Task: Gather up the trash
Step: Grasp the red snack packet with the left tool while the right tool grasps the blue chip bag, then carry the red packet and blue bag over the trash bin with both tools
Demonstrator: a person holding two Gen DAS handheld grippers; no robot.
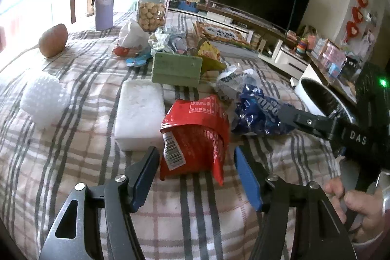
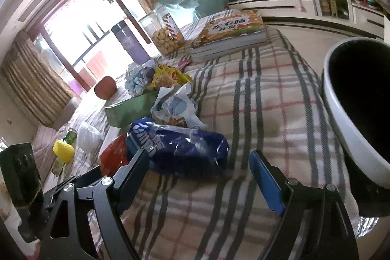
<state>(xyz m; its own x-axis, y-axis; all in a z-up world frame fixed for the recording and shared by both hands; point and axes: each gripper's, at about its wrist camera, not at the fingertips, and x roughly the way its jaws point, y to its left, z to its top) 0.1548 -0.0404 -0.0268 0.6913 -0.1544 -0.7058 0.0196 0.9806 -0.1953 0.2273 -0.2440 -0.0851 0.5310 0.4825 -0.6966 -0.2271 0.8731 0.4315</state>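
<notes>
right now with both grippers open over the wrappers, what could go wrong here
1. The left gripper straddles the red wrapper, which lies close beside the white foam block; closing off-centre might nudge the block.
2. The right gripper sits just short of the blue bag; slick crumpled film may slip out.
3. The bin stands off the table edge, so a loose carry could drop trash on the floor.

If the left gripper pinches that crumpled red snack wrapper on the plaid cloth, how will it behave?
The crumpled red foil snack wrapper looks empty and creased, so it is probably very light and will likely flatten rather than resist. Its glossy film may slip between the pads. The left gripper stands open around its near end, so a shallow pinch might catch only a loose flap.
</notes>
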